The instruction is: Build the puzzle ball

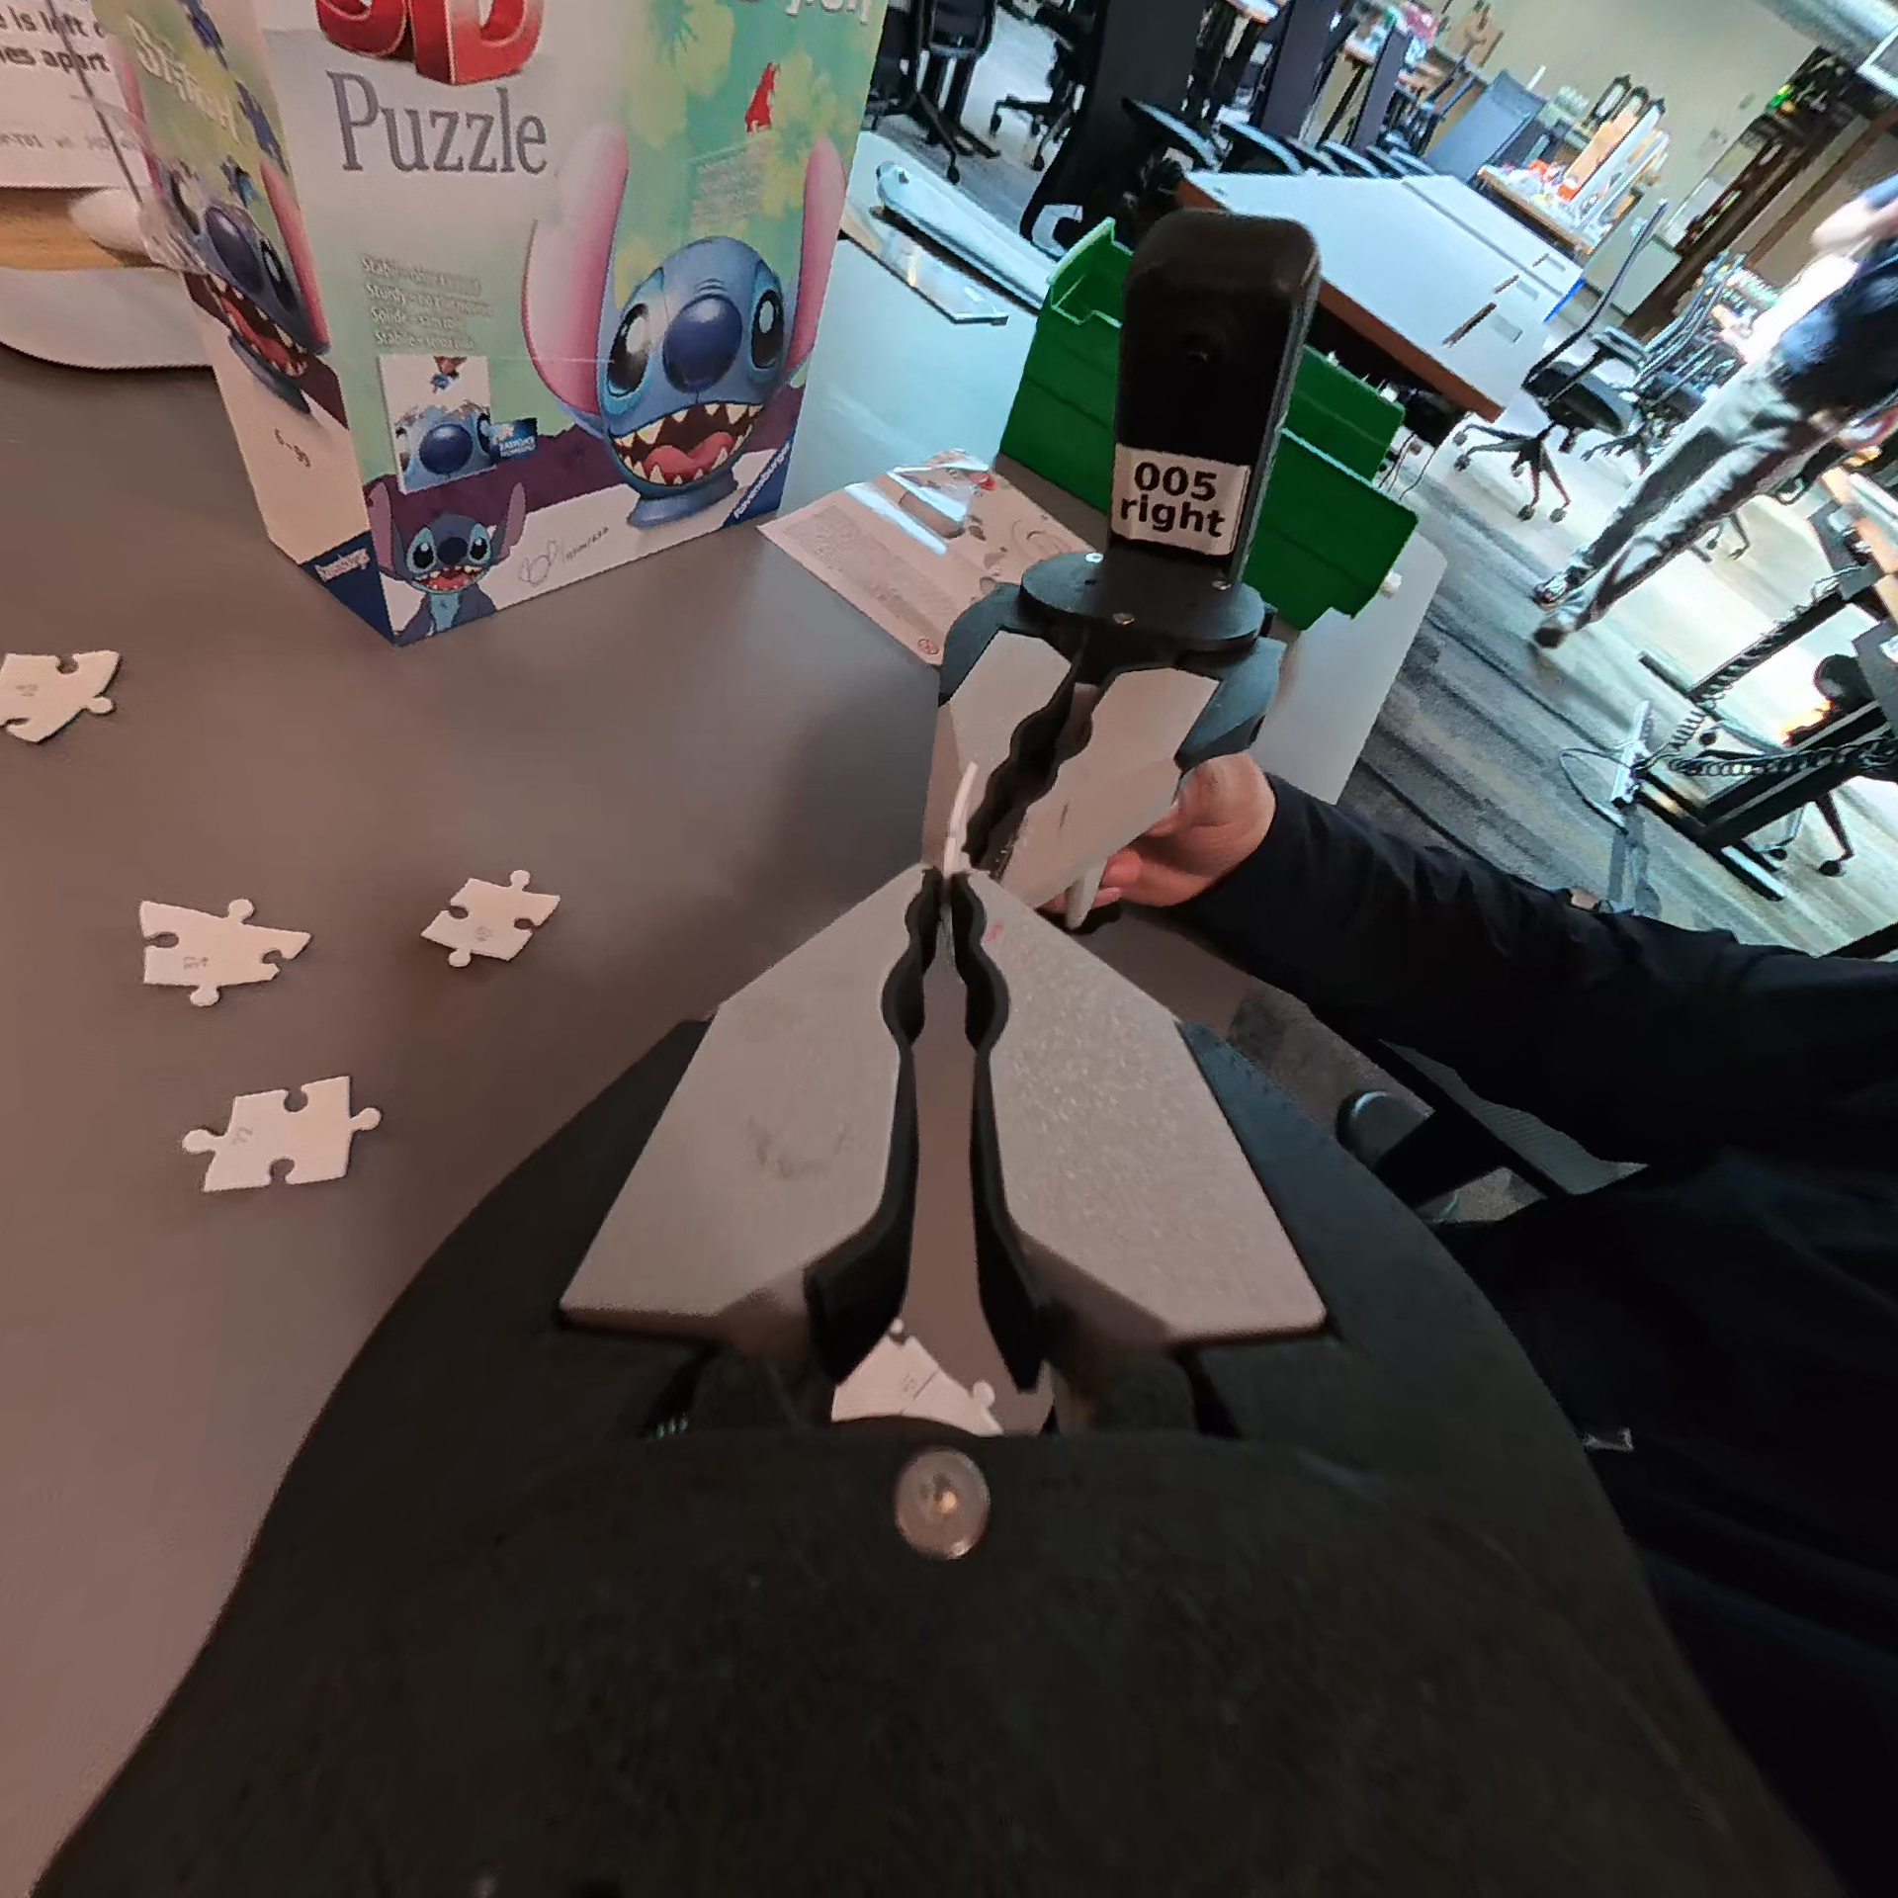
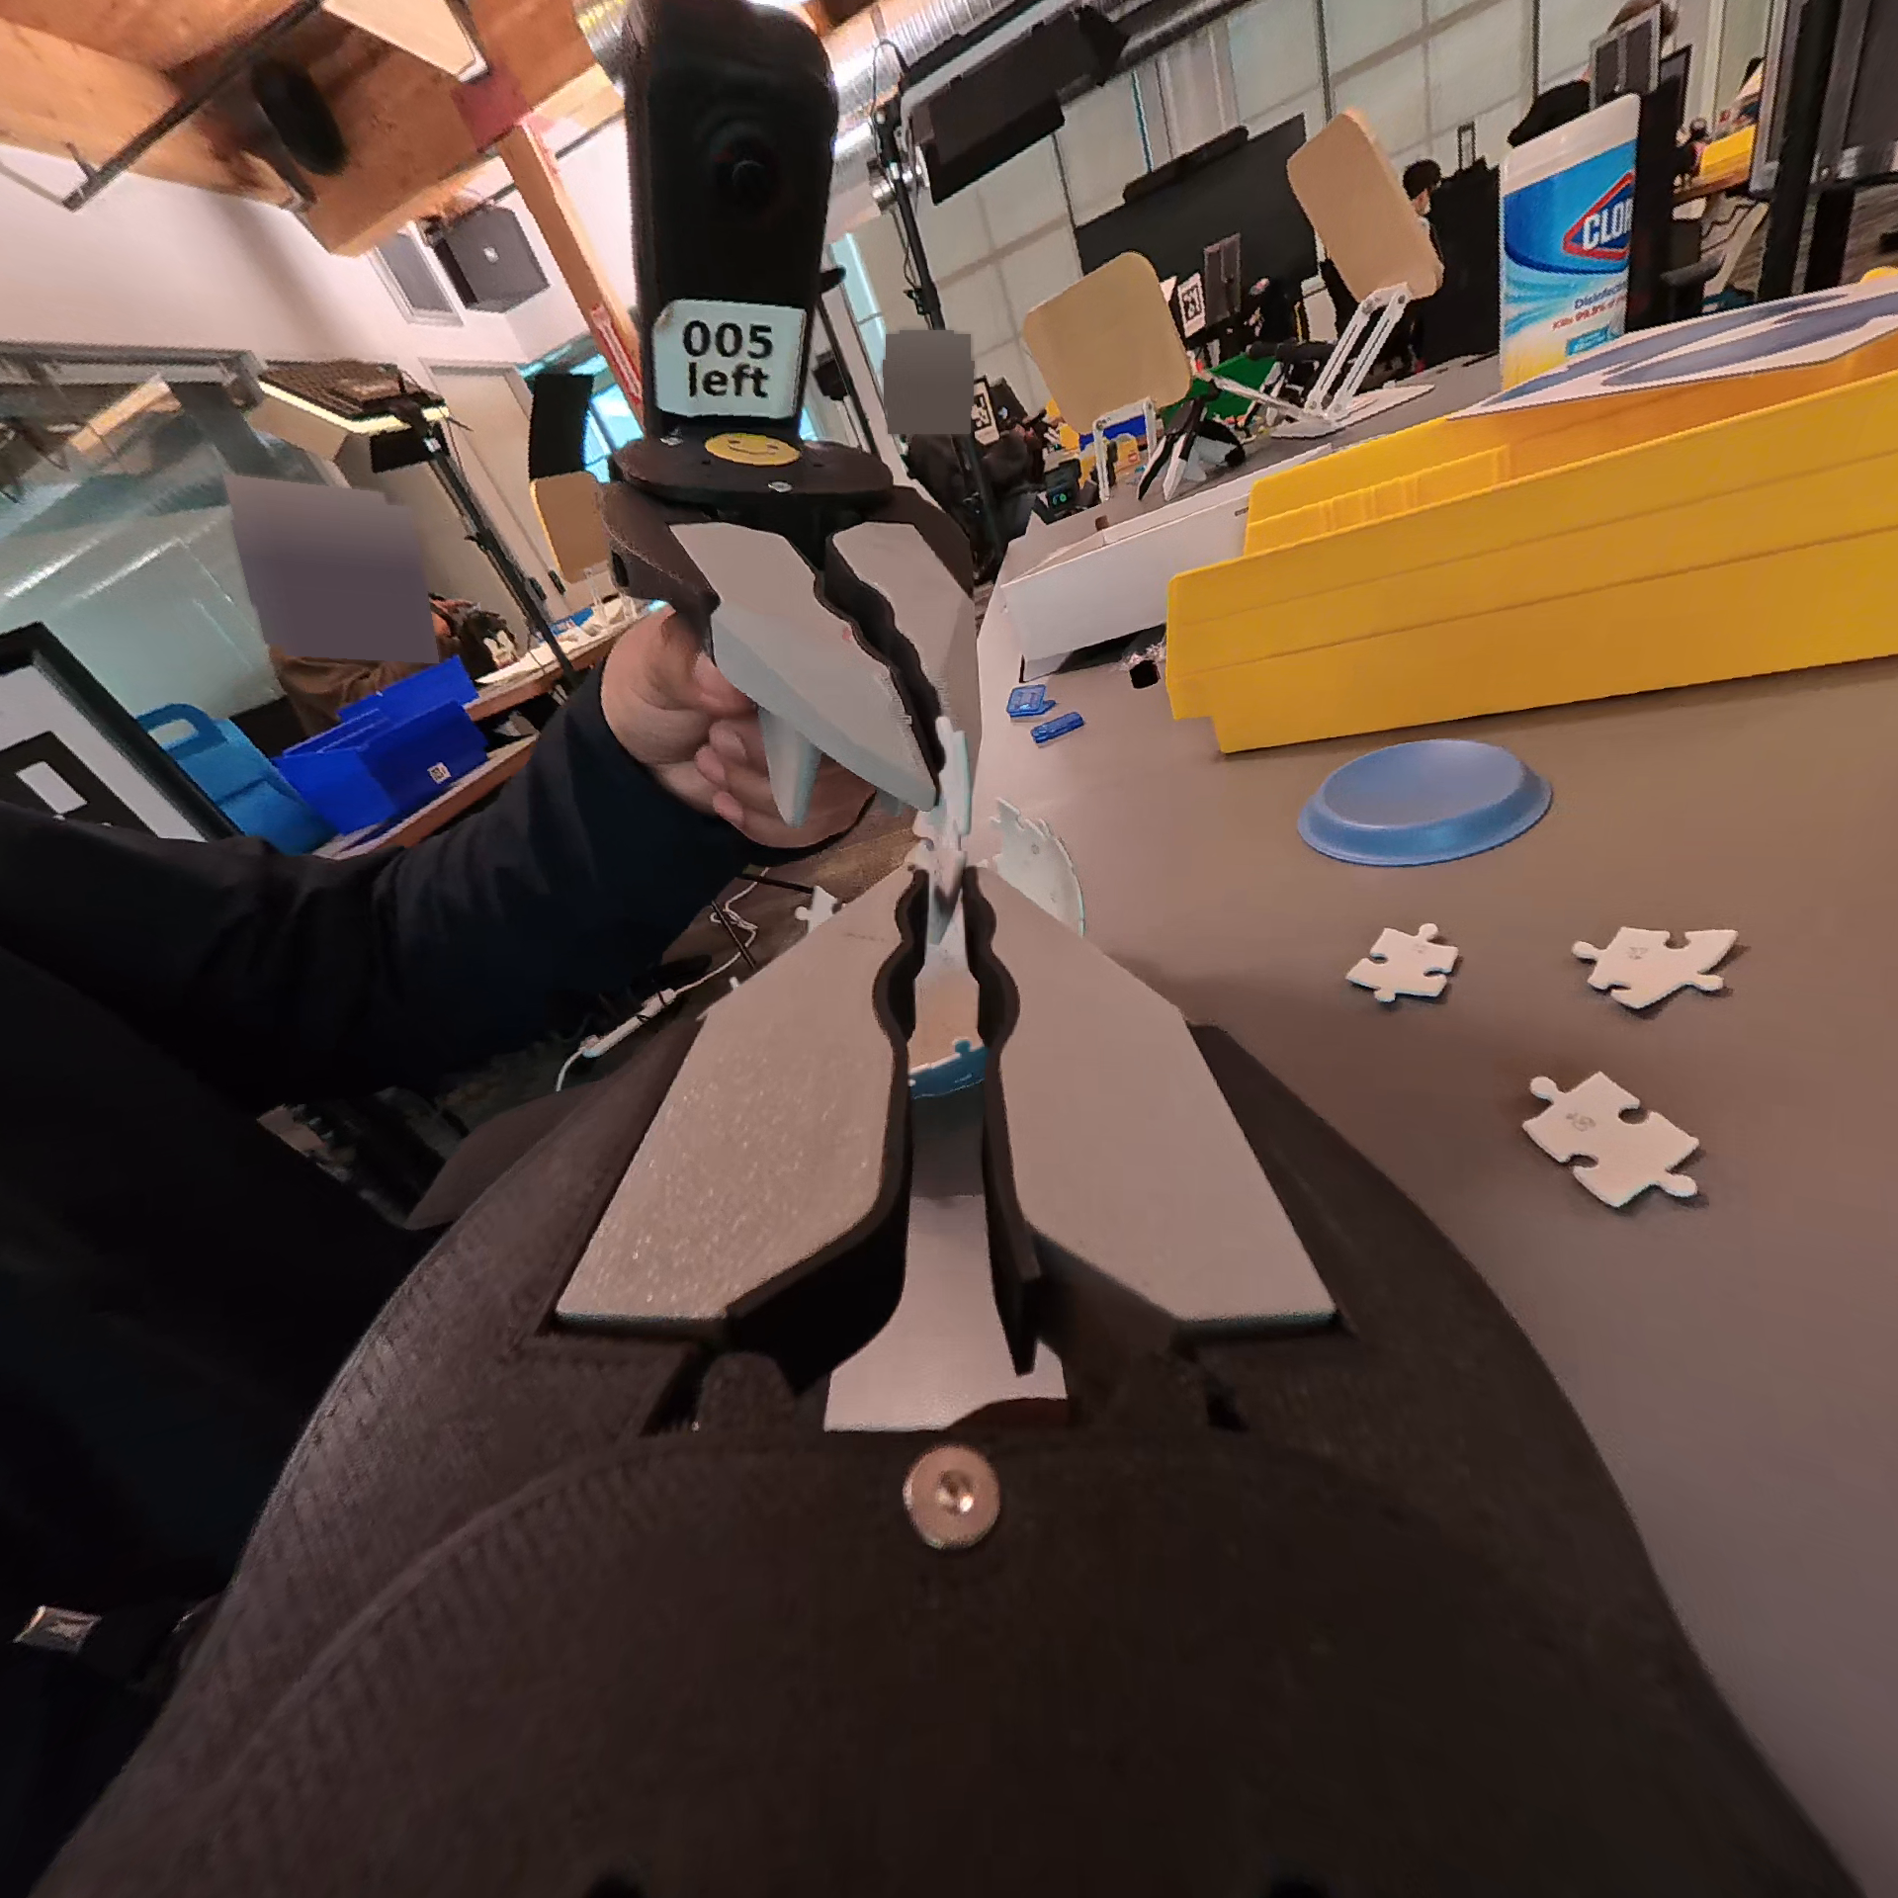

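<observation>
My left gripper (image 1: 945, 896) and my right gripper (image 2: 943, 891) meet tip to tip above the grey table (image 1: 616, 770). Each is shut on a thin white puzzle piece held edge-on, and the two pieces touch. The right gripper (image 1: 986, 852) faces me in the left wrist view with its piece (image 1: 963, 811). The left gripper (image 2: 929, 791) faces me in the right wrist view with its piece (image 2: 955, 755). A curved joined section (image 2: 1039, 858) lies on the table just behind the tips. Several loose white pieces (image 1: 216, 950) (image 2: 1607, 1135) lie face down.
The puzzle box (image 1: 514, 308) stands at the back of the table beside an instruction sheet (image 1: 924, 555) and a green bin (image 1: 1325, 462). A blue round stand (image 2: 1422, 801) and yellow bins (image 2: 1541, 575) sit to the right. A person walks in the background. Less than 4 cm separates the two grippers' tips.
</observation>
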Demonstrator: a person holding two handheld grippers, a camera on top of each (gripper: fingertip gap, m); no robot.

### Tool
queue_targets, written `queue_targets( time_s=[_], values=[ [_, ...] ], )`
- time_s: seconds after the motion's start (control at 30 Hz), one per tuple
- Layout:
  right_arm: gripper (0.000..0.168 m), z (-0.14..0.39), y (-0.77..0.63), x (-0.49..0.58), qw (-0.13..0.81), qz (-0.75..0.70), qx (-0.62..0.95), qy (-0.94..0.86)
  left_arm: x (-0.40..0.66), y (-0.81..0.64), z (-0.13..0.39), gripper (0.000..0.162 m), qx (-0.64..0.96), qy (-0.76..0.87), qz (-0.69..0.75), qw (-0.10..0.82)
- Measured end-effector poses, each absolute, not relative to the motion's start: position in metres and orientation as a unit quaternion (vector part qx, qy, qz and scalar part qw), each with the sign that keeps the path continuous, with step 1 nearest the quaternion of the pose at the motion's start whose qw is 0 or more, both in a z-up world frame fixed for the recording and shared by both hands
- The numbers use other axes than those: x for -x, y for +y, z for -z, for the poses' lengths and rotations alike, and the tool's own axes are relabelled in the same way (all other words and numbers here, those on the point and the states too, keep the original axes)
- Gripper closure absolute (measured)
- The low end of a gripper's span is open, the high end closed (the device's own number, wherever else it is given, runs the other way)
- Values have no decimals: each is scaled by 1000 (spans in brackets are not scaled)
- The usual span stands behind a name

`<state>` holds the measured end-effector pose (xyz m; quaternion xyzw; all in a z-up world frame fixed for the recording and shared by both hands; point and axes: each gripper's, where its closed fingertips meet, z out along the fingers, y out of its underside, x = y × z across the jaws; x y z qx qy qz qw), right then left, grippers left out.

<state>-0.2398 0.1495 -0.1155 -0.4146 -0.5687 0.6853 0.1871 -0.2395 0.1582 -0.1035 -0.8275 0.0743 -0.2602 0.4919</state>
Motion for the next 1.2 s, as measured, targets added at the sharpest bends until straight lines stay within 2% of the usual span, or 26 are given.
queue_targets(
  time_s=[0.47,0.67,0.97,1.07,1.2],
  values=[
    [168,118,143,238,193,-673,401,-591,231,149,121,162,851,122,250,445],
    [168,129,146,244,230,-631,414,-615,243,144,127,162,865,117,220,435],
    [168,140,171,252,261,-603,456,-601,343,84,80,153,824,13,114,554],
    [168,149,175,257,269,-586,470,-603,386,67,111,153,829,-63,93,548],
    [168,157,178,260,269,-574,478,-608,403,58,174,149,847,-106,139,502]
  ],
)
